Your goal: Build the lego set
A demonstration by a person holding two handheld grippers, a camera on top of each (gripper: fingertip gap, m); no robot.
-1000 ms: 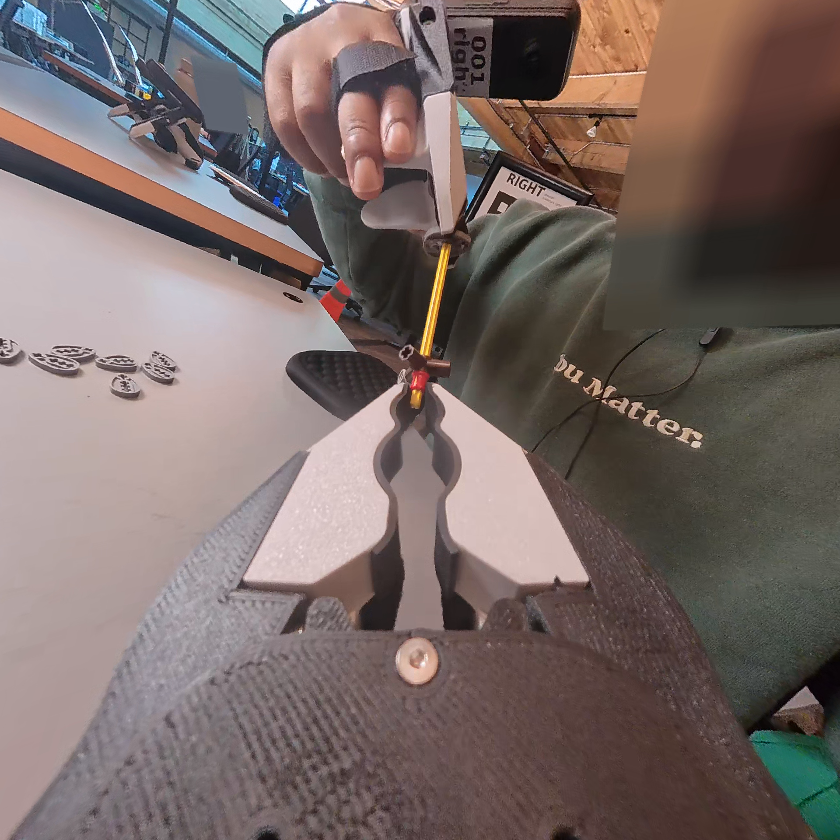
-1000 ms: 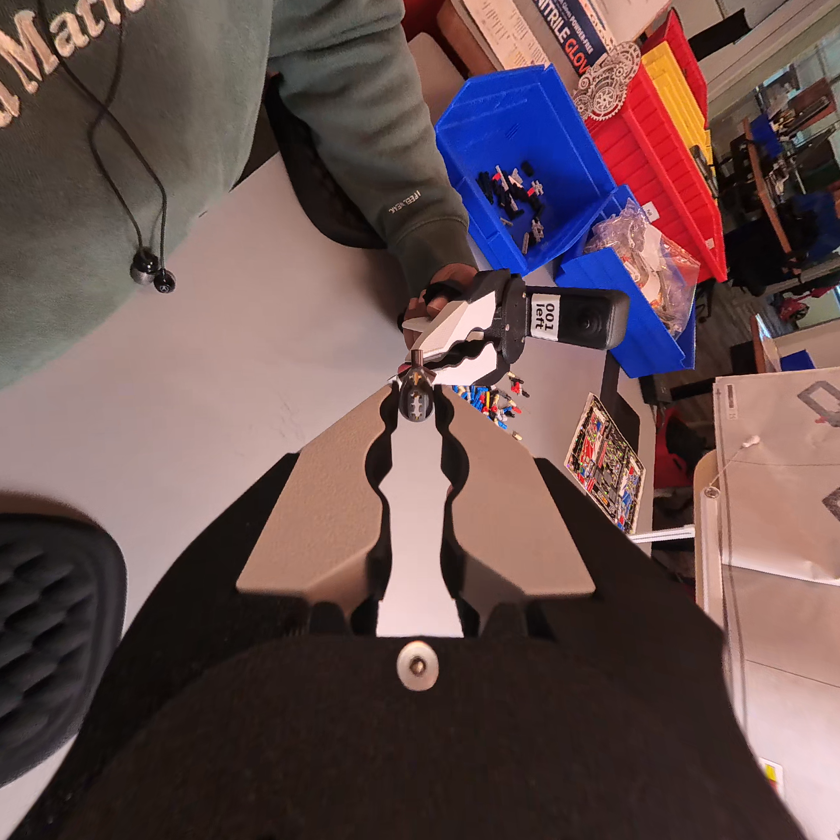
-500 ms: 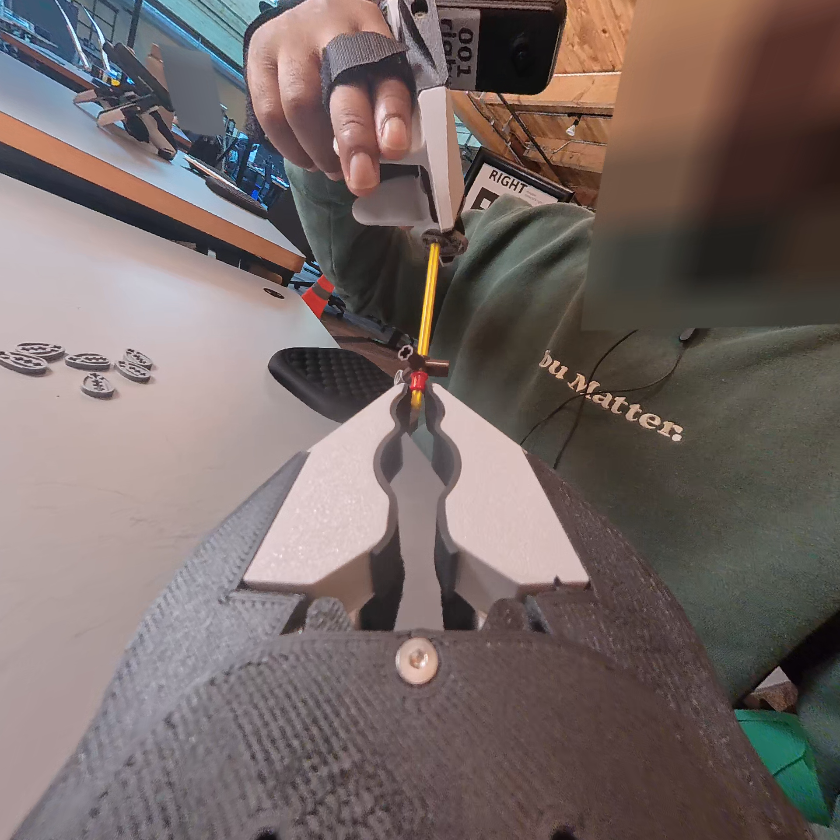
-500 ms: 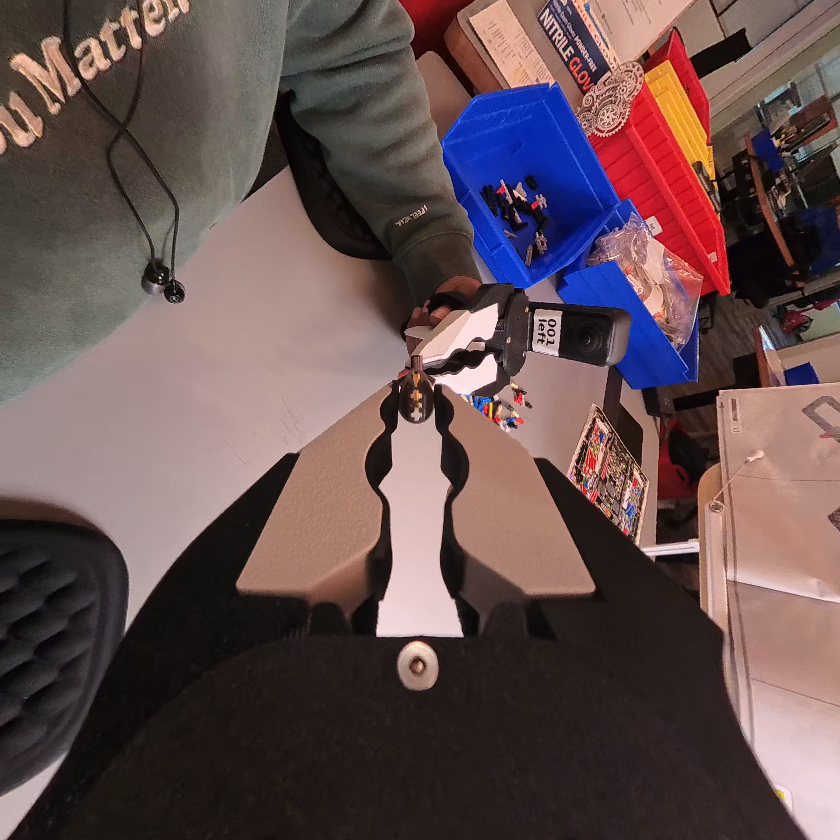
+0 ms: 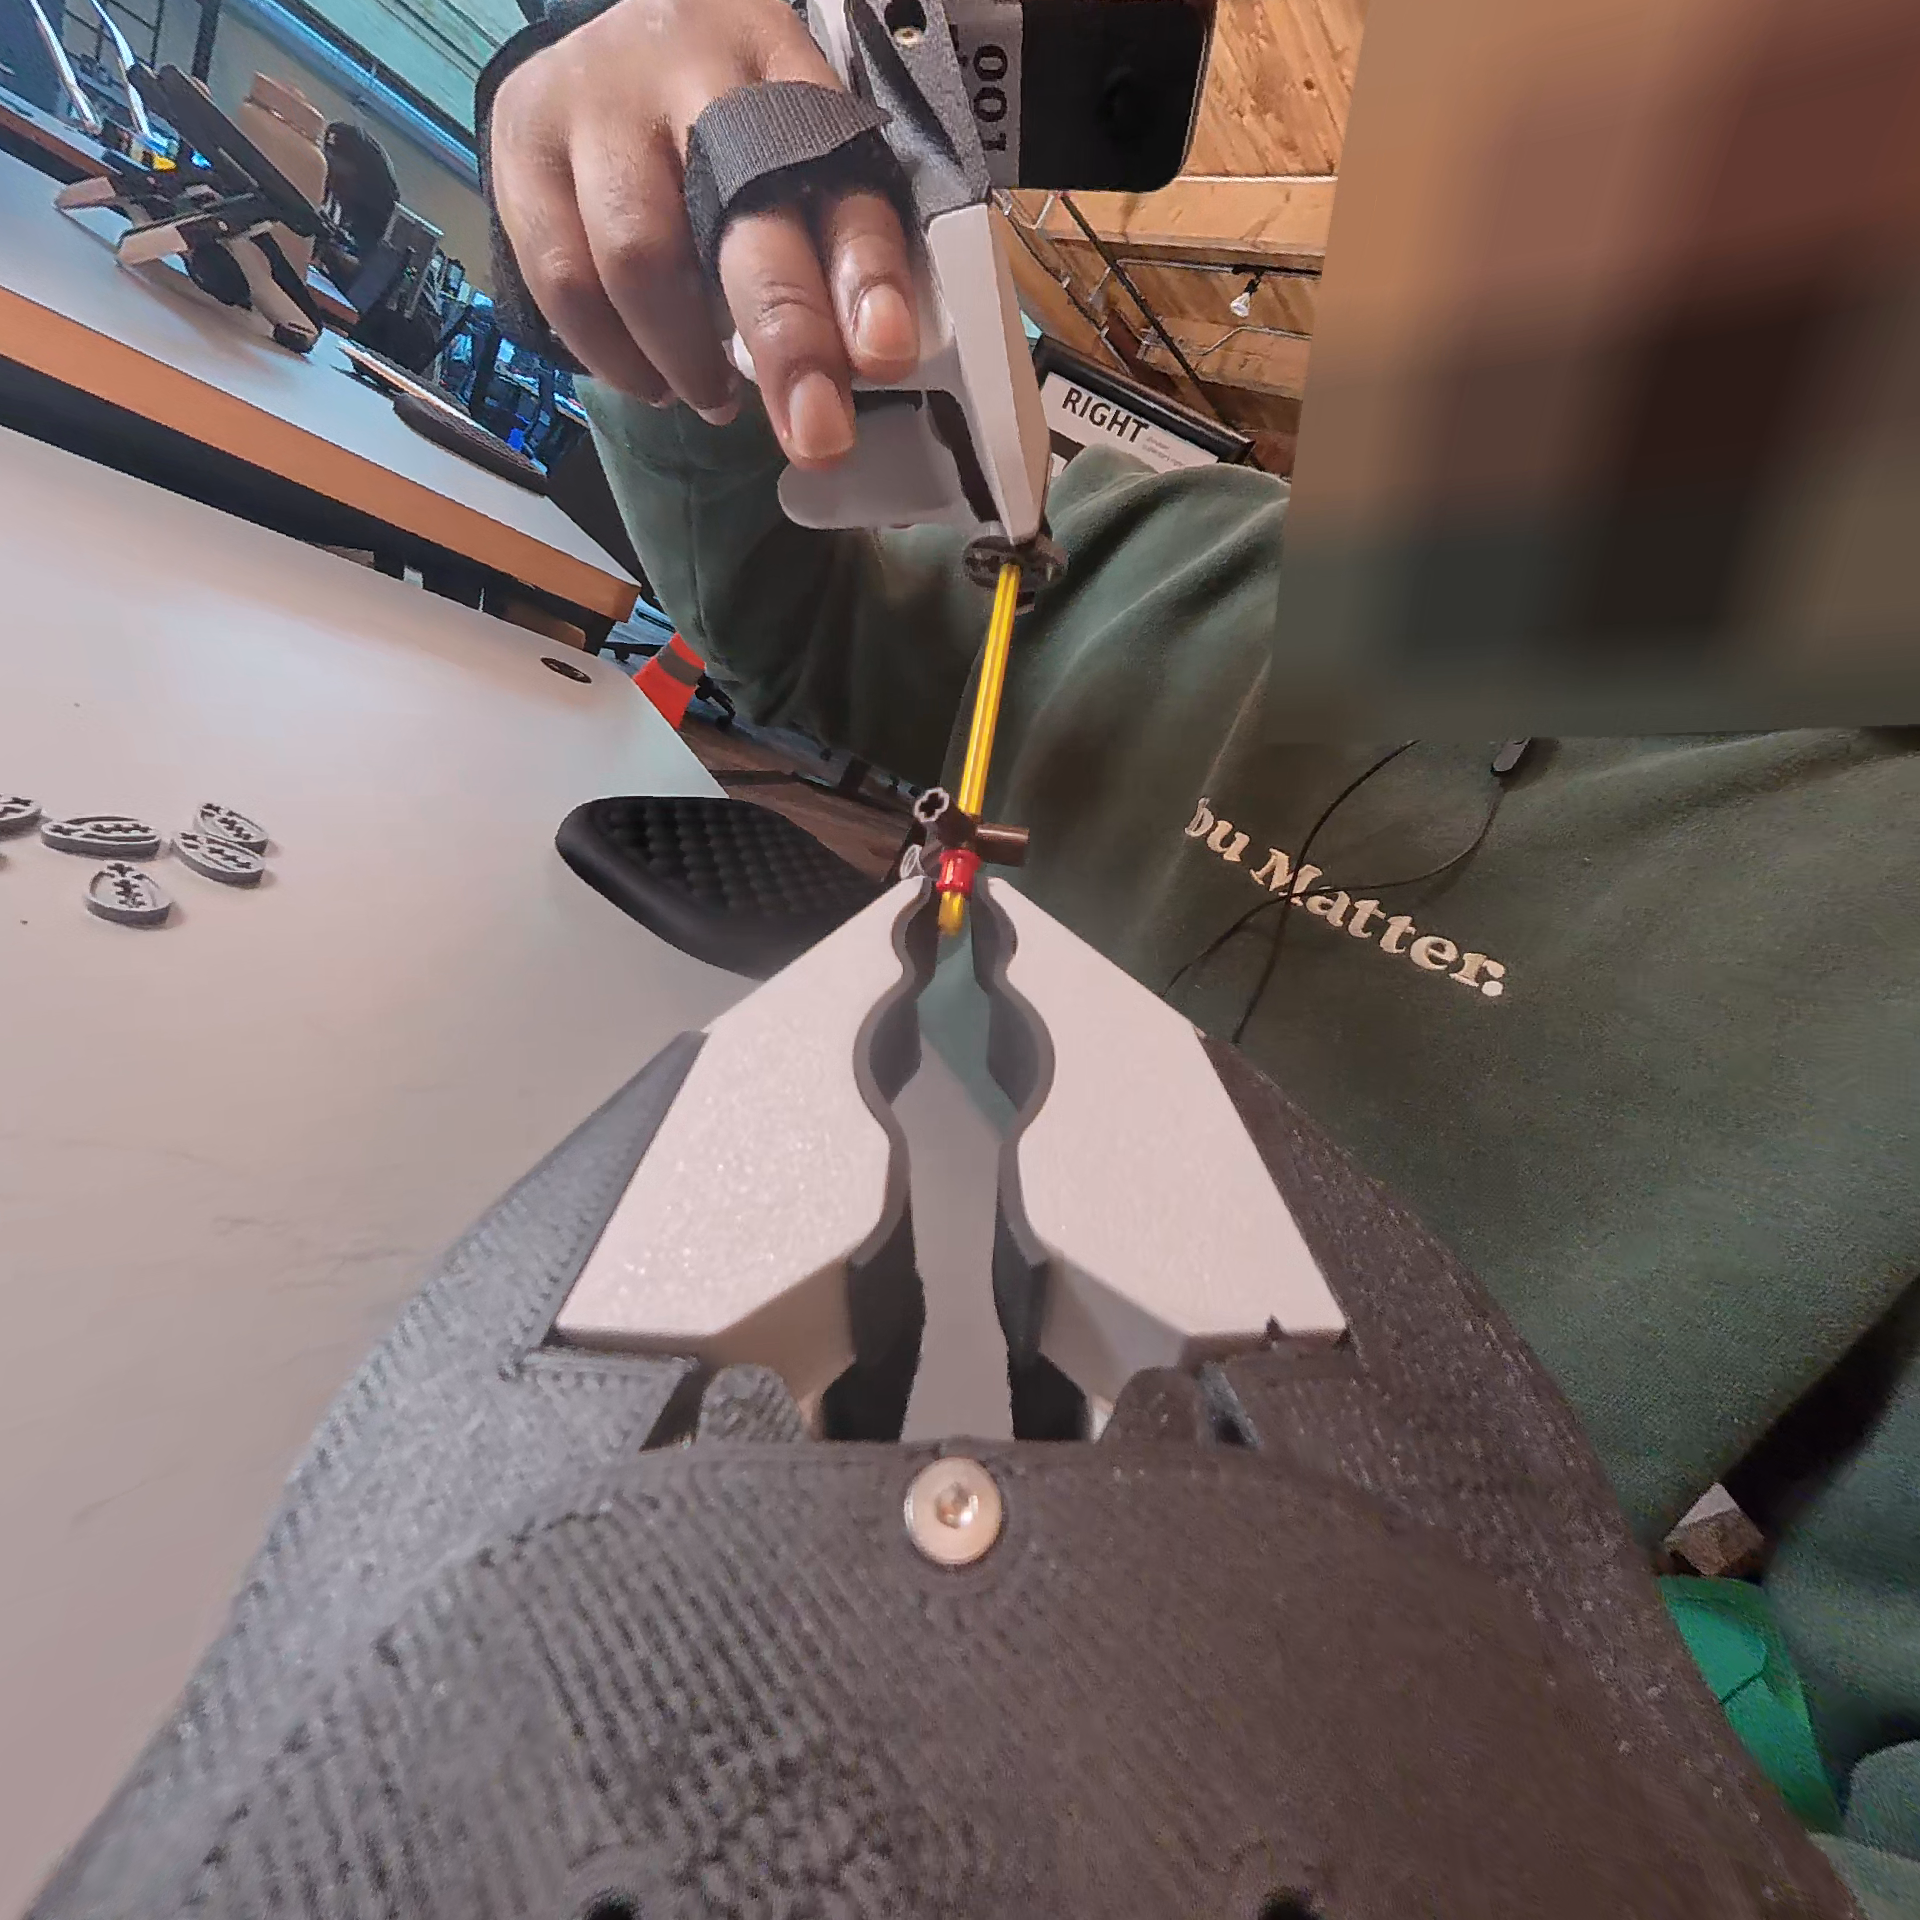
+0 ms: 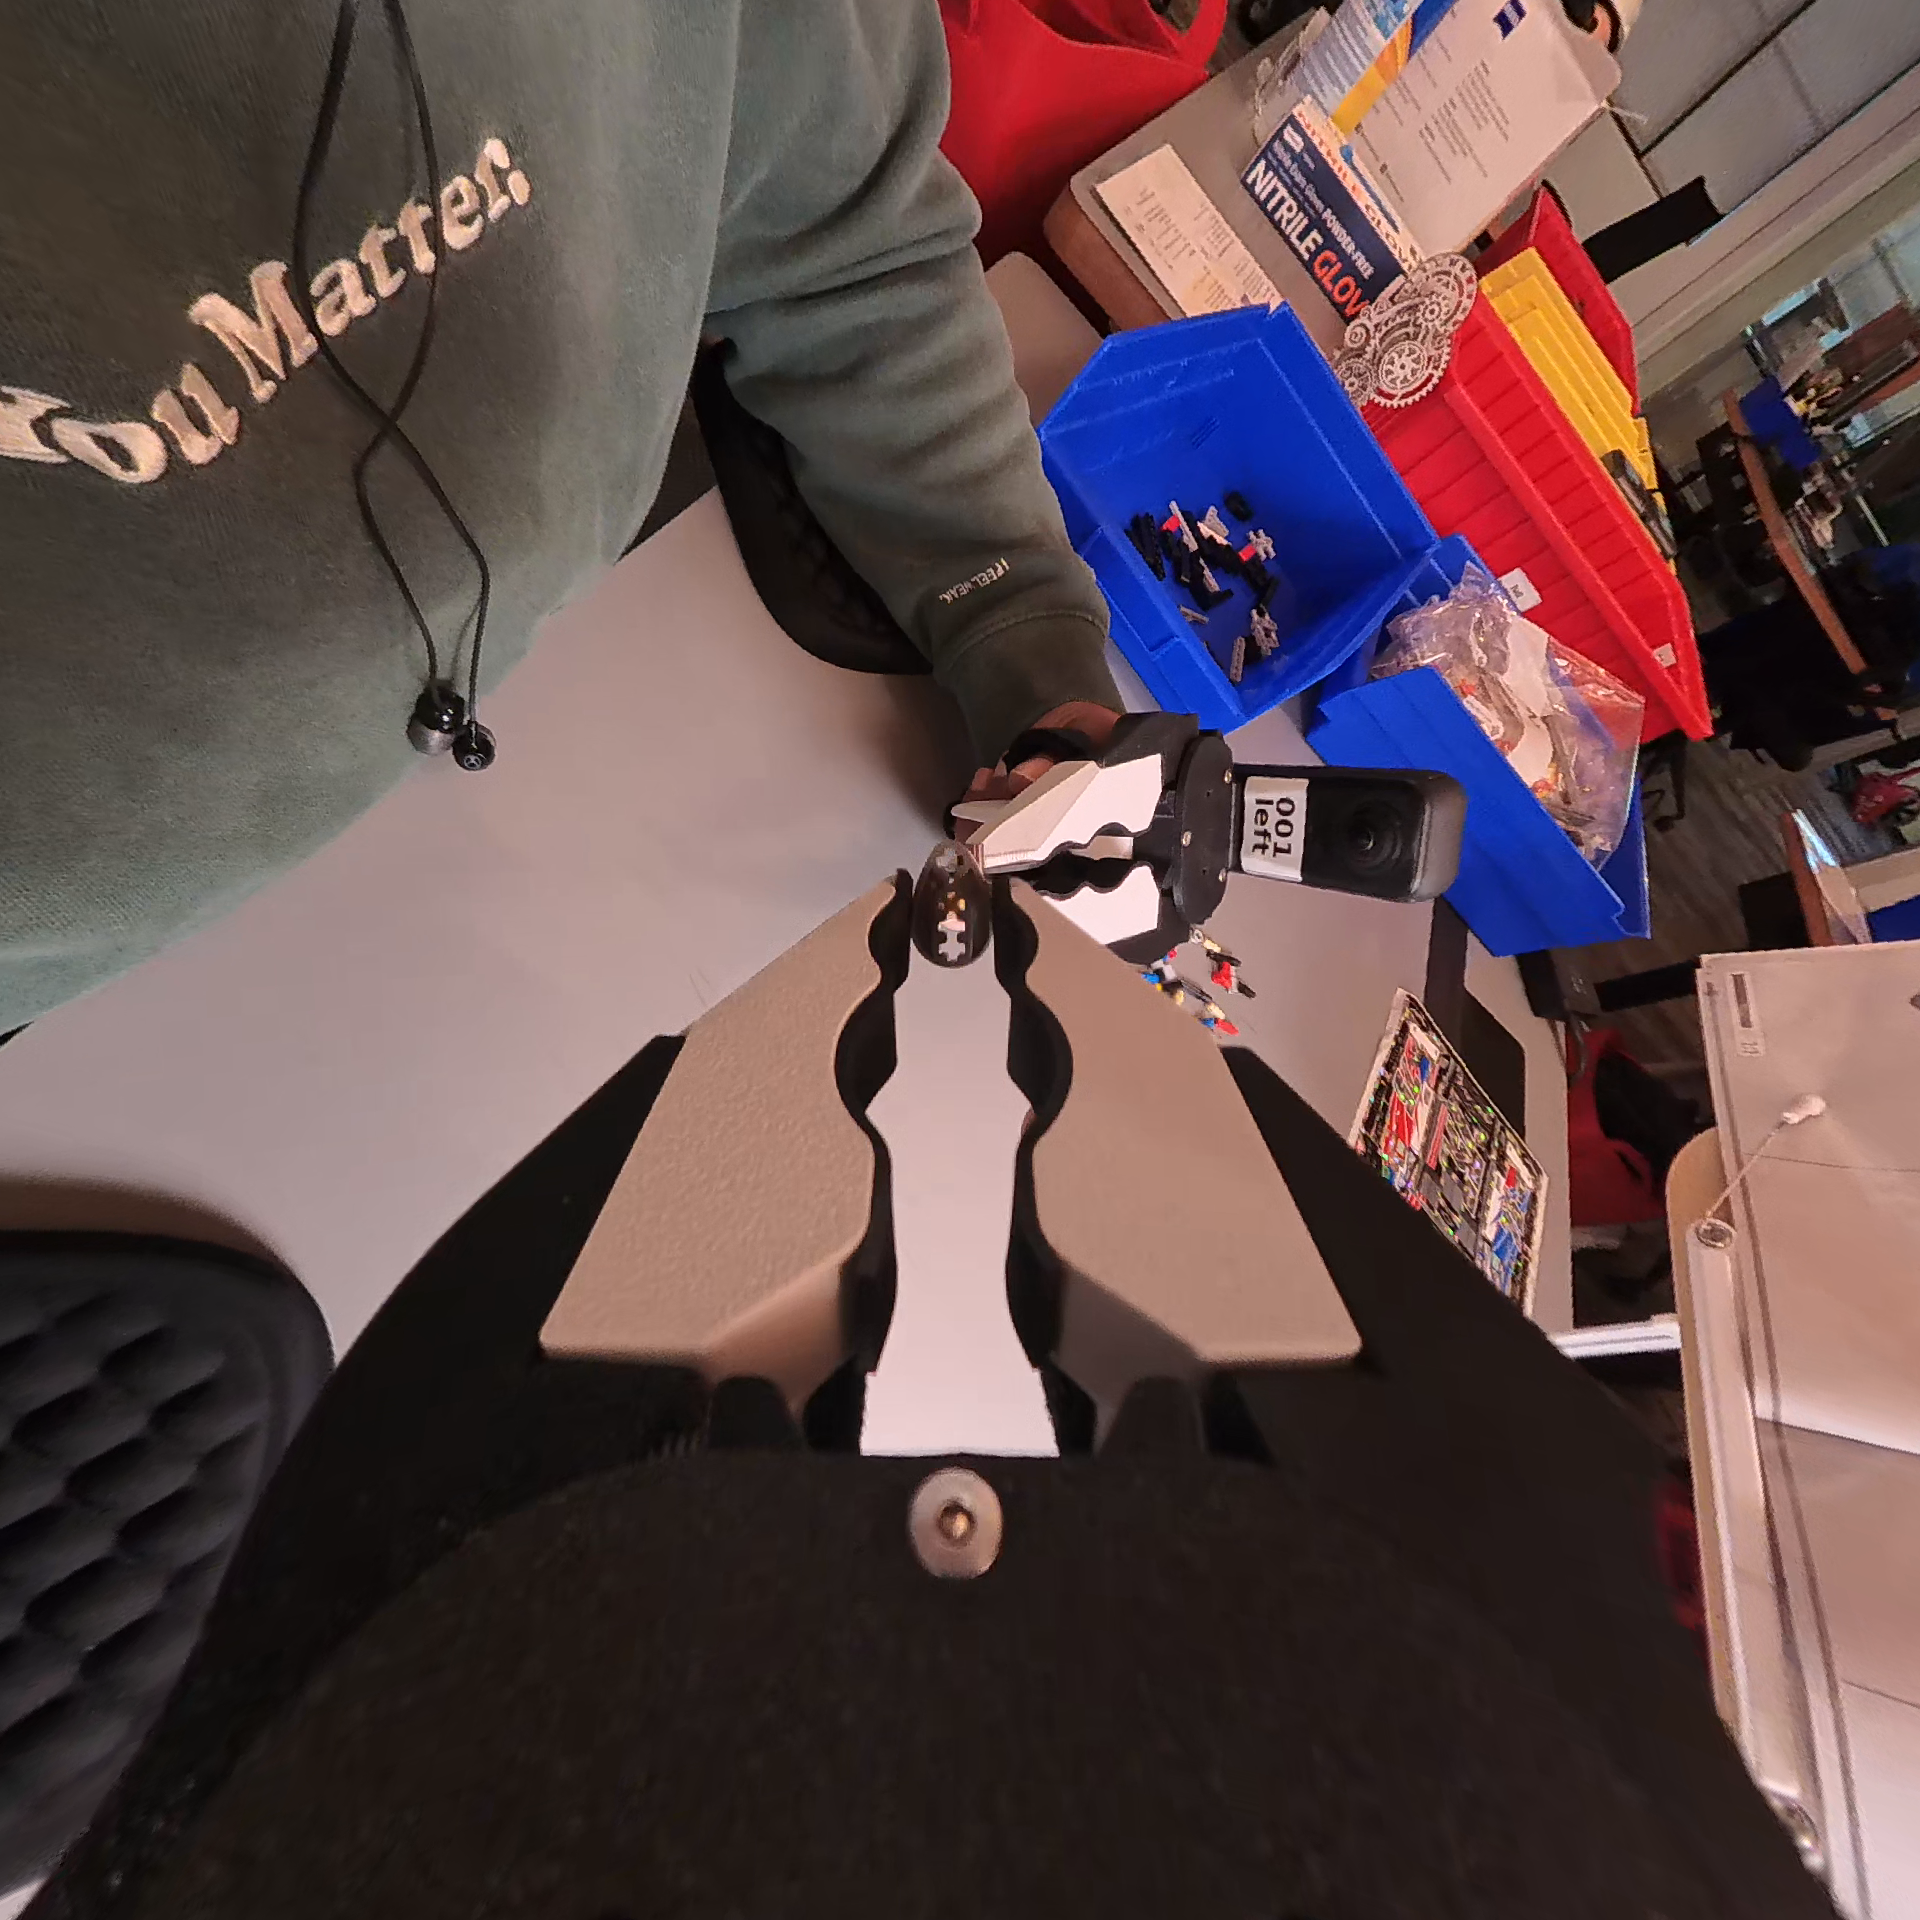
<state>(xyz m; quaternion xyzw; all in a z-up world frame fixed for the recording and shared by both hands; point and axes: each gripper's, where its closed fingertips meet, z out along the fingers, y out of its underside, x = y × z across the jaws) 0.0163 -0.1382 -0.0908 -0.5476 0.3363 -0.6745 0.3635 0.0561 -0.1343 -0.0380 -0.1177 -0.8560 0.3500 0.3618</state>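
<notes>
The yellow axle (image 5: 985,707), nipped at its red-bushed end by the left tongs (image 5: 954,914) above the counter (image 5: 312,727), now carries the right tongs' (image 6: 948,920) clamped oval cam (image 6: 950,918) farther from the left tongs than a second ago, perhaps not seated yet.

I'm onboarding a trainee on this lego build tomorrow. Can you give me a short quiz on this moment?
1. True or false: the left hand-held gripper pinches the lower end of the yellow axle.
2. Which piece does the right hand-held gripper hold? A, a wheel; B, a dark oval piece; C, a red brick.
3. Fill in: small loose parts lie in a ___ bin.
Key: 1 true; 2 B; 3 blue.
</notes>
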